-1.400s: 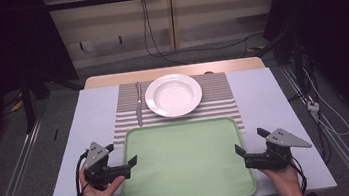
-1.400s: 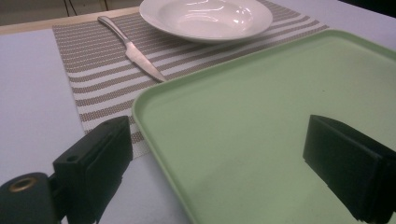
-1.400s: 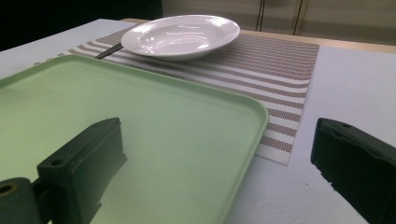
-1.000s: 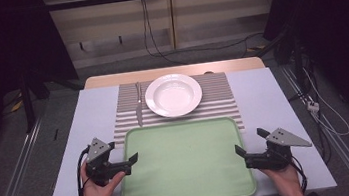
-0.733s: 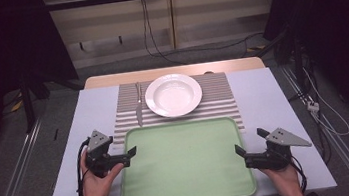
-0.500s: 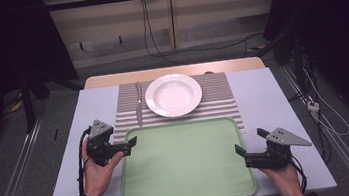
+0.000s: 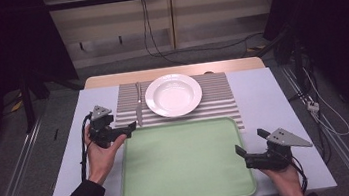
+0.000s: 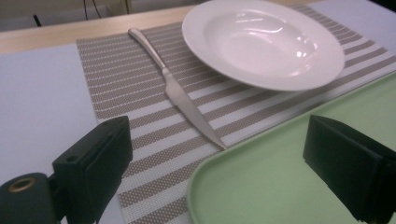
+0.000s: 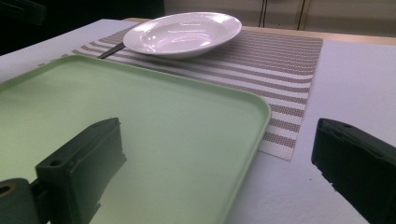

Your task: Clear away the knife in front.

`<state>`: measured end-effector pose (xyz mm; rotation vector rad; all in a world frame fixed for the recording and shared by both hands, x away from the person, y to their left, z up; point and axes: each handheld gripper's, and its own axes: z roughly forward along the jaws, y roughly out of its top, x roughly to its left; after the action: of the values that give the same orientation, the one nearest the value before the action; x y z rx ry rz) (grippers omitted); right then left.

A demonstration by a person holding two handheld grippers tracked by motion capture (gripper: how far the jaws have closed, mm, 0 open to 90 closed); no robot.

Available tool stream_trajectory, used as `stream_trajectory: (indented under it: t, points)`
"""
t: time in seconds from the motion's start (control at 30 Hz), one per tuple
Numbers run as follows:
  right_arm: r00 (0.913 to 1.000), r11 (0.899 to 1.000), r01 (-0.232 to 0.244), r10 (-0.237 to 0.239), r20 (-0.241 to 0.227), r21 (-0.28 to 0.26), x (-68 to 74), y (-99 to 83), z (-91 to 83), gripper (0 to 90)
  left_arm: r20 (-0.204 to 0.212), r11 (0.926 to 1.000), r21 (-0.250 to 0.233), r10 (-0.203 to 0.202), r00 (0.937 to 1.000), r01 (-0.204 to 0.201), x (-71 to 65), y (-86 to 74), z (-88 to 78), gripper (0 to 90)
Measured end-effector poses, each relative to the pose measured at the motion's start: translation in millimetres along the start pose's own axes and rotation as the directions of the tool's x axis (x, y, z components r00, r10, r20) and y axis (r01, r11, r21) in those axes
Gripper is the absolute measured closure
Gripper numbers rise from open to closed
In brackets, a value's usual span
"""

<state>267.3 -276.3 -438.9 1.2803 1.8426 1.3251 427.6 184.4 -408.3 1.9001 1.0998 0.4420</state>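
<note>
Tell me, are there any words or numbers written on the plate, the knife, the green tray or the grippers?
There are none to read. The plate is plain white, the knife shows bare metal with no stamp visible, the green tray is unmarked, the striped mat has stripes only, and the left gripper and right gripper show no labels.

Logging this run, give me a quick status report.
Left gripper open, near the knife tip. Right gripper open, at the green tray edge. Knife on striped mat beside plate, nothing blocking.
</note>
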Motion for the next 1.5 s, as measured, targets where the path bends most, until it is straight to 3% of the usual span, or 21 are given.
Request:
stream_trajectory:
  t: [0.1,0.17,0.47,0.6,0.8,1.03,1.2,1.3,1.5]
  points:
    - [1.0,1.0,-0.001,0.001,-0.004,0.0,0.0,-0.2,0.0,2.1,0.009,0.9994,0.033,-0.01,0.9999,0.01,6.2,3.4,8.4,8.4]
    - [1.0,1.0,-0.001,0.001,-0.003,0.0,0.3,-0.2,-0.4,2.1,-0.013,0.9996,0.027,0.007,0.9999,-0.006,6.5,6.6,13.9,8.9]
    - [1.0,1.0,0.0,0.0,-0.009,0.0,0.5,-0.3,-0.6,2.1,0.01,0.9991,0.042,-0.005,0.9999,0.005,19.3,21.3,38.2,10.0]
    - [0.9999,1.0,0.001,-0.001,-0.01,0.002,0.0,-0.5,0.1,2.1,-0.014,0.9979,0.064,0.014,0.9998,-0.013,24.9,27.4,47.3,9.0]
    - [0.9999,1.0,0.0,0.0,-0.01,0.005,-0.9,-0.8,0.9,2.2,-0.031,0.9963,0.085,-0.006,0.9995,0.009,35.3,33.4,60.1,9.3]
    - [0.9999,1.0,0.001,-0.001,-0.012,0.007,-0.6,-0.8,1.2,2.2,-0.077,0.9938,0.111,0.011,0.997,-0.002,45.3,42.1,74.8,11.3]
    - [0.9999,1.0,0.0,0.0,-0.014,0.008,-0.1,-0.7,1.2,2.2,-0.078,0.9915,0.13,0.004,0.997,0.006,47.8,43.5,85.7,11.4]
    - [0.9999,1.0,-0.002,0.002,-0.015,0.009,0.2,-0.9,1.2,2.3,-0.065,0.989,0.148,0.004,0.9979,0.006,48.1,43.8,92.6,16.9]
    - [0.9998,1.0,0.001,0.0,-0.019,0.011,0.5,-0.8,1.9,2.3,-0.087,0.9832,0.182,0.013,0.9961,0.003,53.7,50.3,106.0,25.5]
